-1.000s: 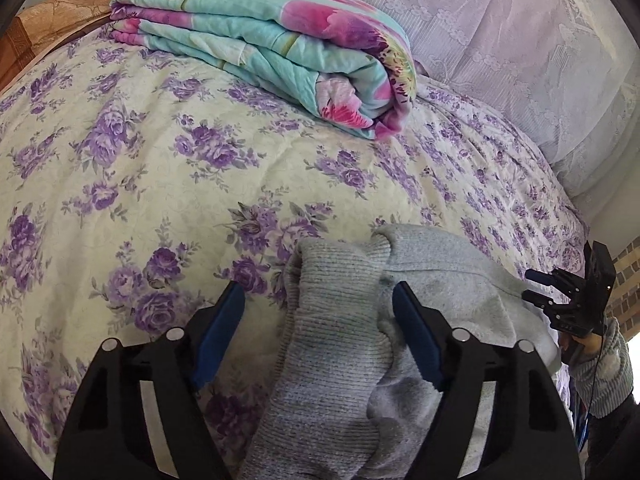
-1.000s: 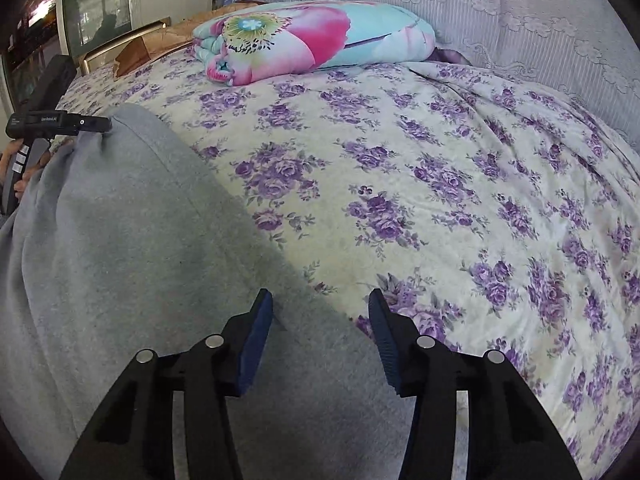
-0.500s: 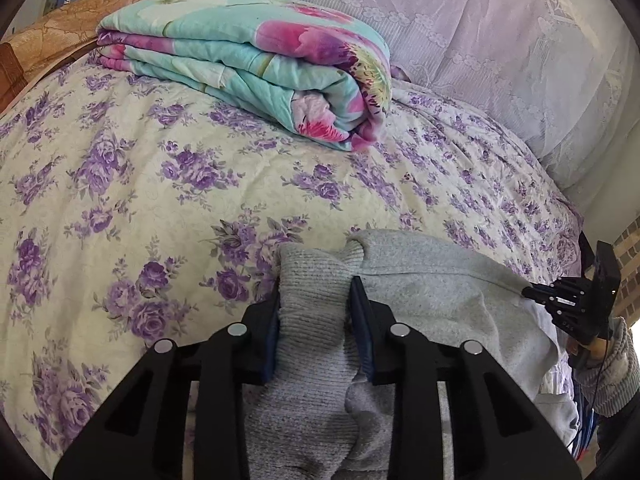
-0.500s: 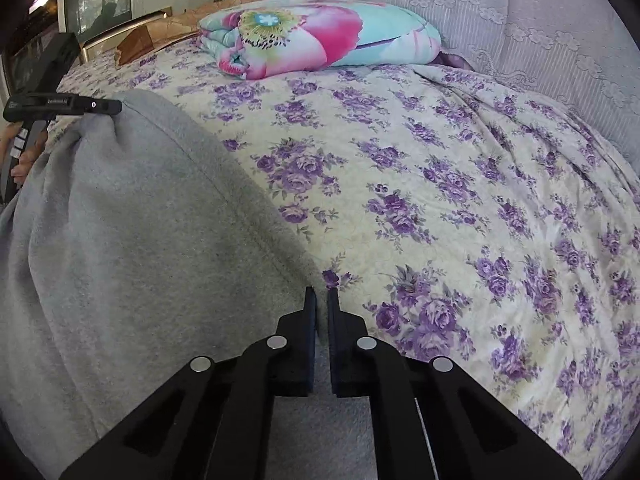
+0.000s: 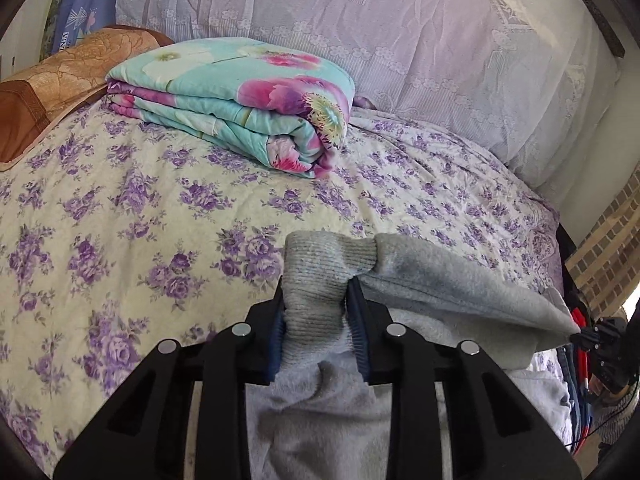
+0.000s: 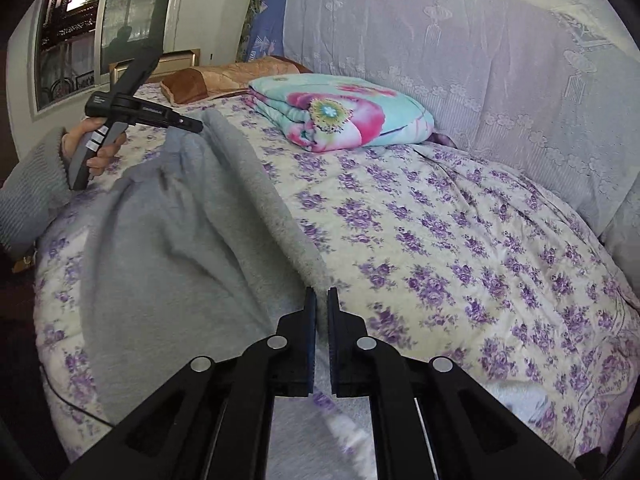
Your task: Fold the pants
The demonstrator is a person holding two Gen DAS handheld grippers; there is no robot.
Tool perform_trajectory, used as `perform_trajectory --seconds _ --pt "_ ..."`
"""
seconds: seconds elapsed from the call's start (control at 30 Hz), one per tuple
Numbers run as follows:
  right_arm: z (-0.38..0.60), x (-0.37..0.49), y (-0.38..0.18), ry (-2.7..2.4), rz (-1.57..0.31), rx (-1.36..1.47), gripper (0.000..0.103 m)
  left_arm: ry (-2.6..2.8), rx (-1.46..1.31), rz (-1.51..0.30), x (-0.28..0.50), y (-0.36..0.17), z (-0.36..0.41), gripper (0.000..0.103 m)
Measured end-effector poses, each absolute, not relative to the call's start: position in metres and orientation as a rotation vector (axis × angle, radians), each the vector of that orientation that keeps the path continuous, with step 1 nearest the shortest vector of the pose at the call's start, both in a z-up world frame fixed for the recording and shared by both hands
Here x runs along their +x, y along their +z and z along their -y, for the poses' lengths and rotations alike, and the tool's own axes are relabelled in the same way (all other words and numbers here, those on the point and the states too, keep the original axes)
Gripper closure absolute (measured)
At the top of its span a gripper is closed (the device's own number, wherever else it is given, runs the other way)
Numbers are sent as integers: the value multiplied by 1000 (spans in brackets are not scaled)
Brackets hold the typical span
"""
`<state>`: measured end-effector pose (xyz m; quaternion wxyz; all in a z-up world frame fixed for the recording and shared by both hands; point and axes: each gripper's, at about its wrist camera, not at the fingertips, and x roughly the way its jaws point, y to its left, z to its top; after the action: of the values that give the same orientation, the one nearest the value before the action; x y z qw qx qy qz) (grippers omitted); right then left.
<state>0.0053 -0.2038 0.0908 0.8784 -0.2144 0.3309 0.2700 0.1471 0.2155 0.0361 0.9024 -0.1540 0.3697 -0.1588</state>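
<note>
Grey pants (image 5: 440, 280) lie on the purple-flowered bedspread (image 5: 120, 200), and one edge is raised off it, stretched between both grippers. My left gripper (image 5: 316, 292) has the ribbed cuff (image 5: 316, 264) bunched between its blue pads, its jaws still closing on it. In the right wrist view that gripper (image 6: 196, 126) holds the far end of the pants (image 6: 168, 232), with a hand (image 6: 100, 148) on its handle. My right gripper (image 6: 321, 296) is shut on the near end of the fold. It shows small at the far right of the left wrist view (image 5: 580, 336).
A folded turquoise and pink quilt (image 5: 248, 100) lies at the back of the bed, seen also from the right wrist (image 6: 340, 112). A brown pillow (image 5: 60, 84) sits at the back left. A lace-covered cushion (image 5: 400, 40) backs the bed. A brick wall (image 5: 612, 248) stands at the right.
Both grippers went from open to shut on the pants. Both then rose, lifting the grey edge off the bedspread and drawing it taut between them.
</note>
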Motion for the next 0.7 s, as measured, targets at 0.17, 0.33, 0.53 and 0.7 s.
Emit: perform_trajectory --seconds 0.17,0.33,0.53,0.7 --pt "198 -46 83 592 -681 -410 98 -351 -356 -770 111 30 -226 72" --pt "202 -70 71 587 -698 -374 98 -353 -388 -759 82 31 -234 58" --pt "206 -84 64 575 -700 -343 98 -388 -554 -729 70 44 -252 16" --pt "207 -90 60 579 -696 -346 98 -370 -647 -823 59 40 -255 16"
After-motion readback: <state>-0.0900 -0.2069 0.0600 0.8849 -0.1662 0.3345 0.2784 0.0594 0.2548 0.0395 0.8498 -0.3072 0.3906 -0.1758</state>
